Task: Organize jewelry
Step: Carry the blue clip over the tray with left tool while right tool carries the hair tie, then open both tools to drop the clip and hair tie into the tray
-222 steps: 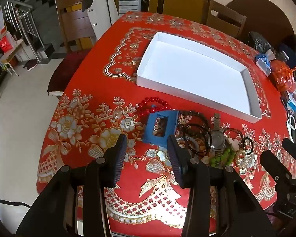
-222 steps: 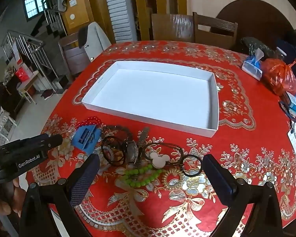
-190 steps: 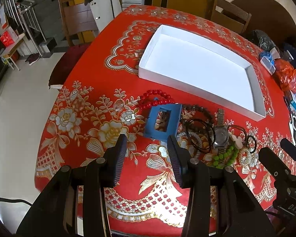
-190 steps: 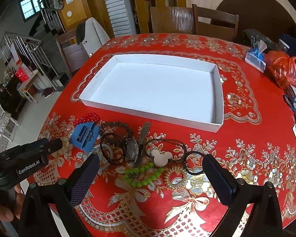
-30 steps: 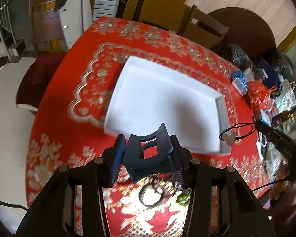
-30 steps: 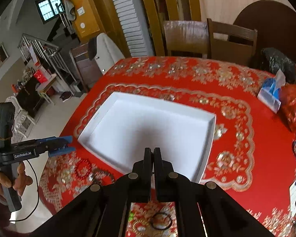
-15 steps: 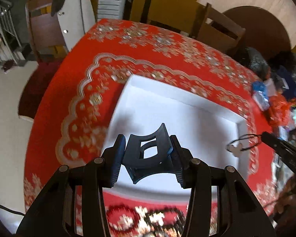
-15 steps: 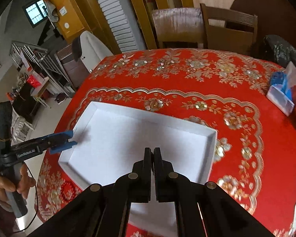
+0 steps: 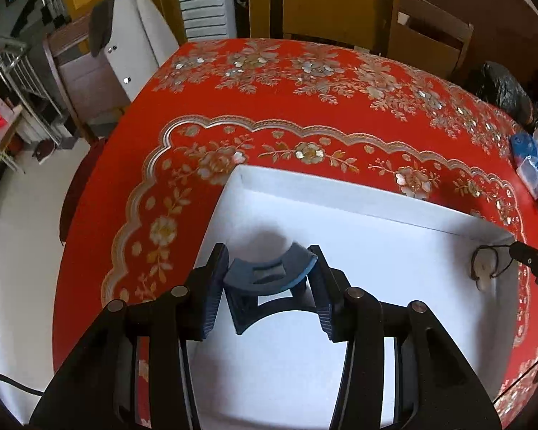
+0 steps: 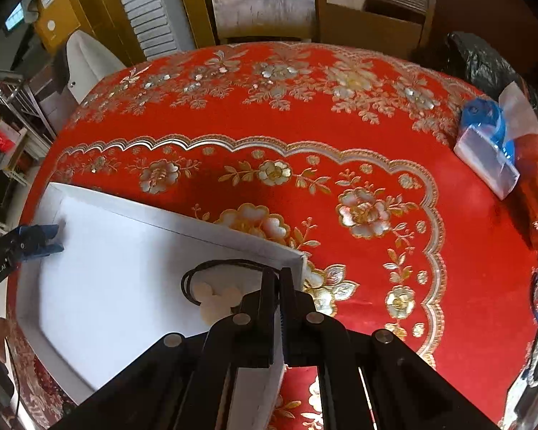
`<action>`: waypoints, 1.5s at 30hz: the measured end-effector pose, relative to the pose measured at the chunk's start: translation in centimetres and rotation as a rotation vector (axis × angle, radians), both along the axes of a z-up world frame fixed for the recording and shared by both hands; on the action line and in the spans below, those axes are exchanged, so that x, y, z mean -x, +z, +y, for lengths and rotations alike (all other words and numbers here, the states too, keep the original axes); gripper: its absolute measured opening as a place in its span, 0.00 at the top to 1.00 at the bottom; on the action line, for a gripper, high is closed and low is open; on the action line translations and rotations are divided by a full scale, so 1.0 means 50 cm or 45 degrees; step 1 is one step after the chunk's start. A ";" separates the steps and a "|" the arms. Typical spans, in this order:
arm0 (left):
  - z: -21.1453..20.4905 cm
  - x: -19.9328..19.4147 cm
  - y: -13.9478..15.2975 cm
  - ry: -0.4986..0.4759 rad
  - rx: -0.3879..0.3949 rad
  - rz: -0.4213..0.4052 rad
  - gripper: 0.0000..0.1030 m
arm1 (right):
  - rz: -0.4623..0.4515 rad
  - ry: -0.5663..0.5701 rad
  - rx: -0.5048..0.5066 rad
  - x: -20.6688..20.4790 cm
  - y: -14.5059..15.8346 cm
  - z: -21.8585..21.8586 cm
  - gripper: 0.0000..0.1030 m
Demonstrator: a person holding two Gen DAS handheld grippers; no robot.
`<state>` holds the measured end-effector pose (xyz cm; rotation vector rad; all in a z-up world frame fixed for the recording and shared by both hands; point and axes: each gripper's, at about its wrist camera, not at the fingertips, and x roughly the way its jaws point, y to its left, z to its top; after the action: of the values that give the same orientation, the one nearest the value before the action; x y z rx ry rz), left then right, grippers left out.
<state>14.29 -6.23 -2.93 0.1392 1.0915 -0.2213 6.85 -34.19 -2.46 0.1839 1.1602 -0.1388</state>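
My left gripper (image 9: 268, 279) has its jaws partly spread and clamped on a blue bracelet stand (image 9: 267, 281), one pad against each end of it. I hold that stand above the white tray (image 9: 358, 208), over the tray's left end near its far-left corner, and its shadow falls on the tray floor just beyond it. My right gripper (image 10: 277, 288) has its jaws pressed fully together, pinching the black cord of a necklace (image 10: 215, 283). The cord loops out to the left of the jaws, and its cream mouse-head pendant (image 10: 217, 299) hangs at the loop's lower side, over the tray's far-right corner; I cannot tell whether the pendant touches the tray floor. In the left wrist view the same necklace (image 9: 486, 267) shows at the tray's right end, hanging off the right gripper's tip.

The tray sits on a worktop covered by a red cloth with gold and silver flowers (image 10: 358, 136). Beyond the tray's right end, near the cloth's edge, lies a tissue pack in blue and clear wrap (image 10: 487, 150). Wooden chairs (image 10: 369, 18) stand past the tray at the far side of the worktop.
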 end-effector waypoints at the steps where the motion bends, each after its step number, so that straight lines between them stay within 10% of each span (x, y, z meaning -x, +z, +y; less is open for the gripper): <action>1: -0.002 -0.003 -0.001 -0.002 -0.001 -0.005 0.57 | -0.002 0.005 -0.002 0.001 -0.002 0.003 0.96; 6: 0.006 -0.014 -0.010 0.013 0.054 0.064 0.52 | -0.060 0.026 -0.010 0.030 0.014 0.033 0.59; 13: 0.051 0.026 -0.018 0.051 0.148 0.085 0.38 | -0.083 0.043 -0.187 0.103 0.021 0.078 0.59; 45: 0.104 0.230 -0.047 0.035 0.139 0.175 0.37 | 0.057 0.136 -0.100 0.267 -0.027 0.151 0.59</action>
<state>2.77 -1.02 -5.28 0.0110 1.2145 -0.2680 -6.49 -26.63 -3.81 0.1890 1.2185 -0.0032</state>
